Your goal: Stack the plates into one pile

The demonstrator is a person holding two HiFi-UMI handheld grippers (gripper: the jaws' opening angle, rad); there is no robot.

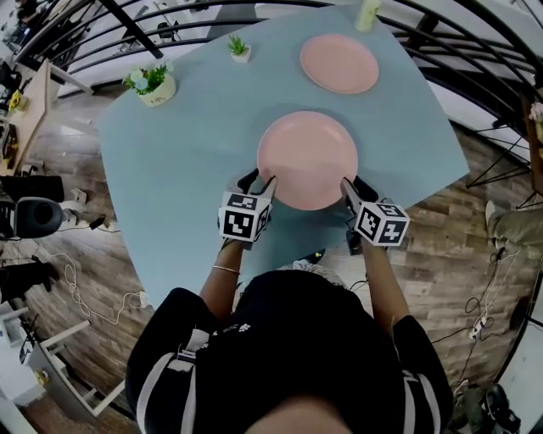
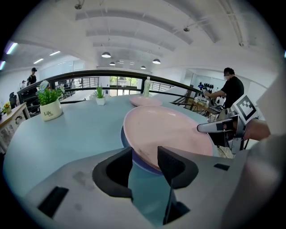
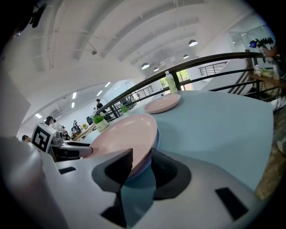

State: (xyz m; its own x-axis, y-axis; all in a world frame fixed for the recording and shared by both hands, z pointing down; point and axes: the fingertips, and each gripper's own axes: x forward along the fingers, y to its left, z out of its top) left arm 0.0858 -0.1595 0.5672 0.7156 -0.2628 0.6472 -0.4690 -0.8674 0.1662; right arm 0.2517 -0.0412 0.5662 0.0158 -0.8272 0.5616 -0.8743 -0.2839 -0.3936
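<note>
The person holds the near pink plate [image 1: 307, 159] by its two sides over the pale blue table [image 1: 170, 169]. The left gripper [image 1: 259, 191] has its fingers closed on the left rim, and the right gripper [image 1: 352, 188] pinches the right rim the same way. In the left gripper view a blue plate [image 2: 134, 159] lies directly beneath the pink one, and its edge is caught in the same grip (whether the pair rests on the table or is raised cannot be told). The far pink plate [image 1: 339, 63] lies well apart at the table's back, near a bottle [image 1: 368, 13] and two potted plants [image 1: 151, 83]
</note>
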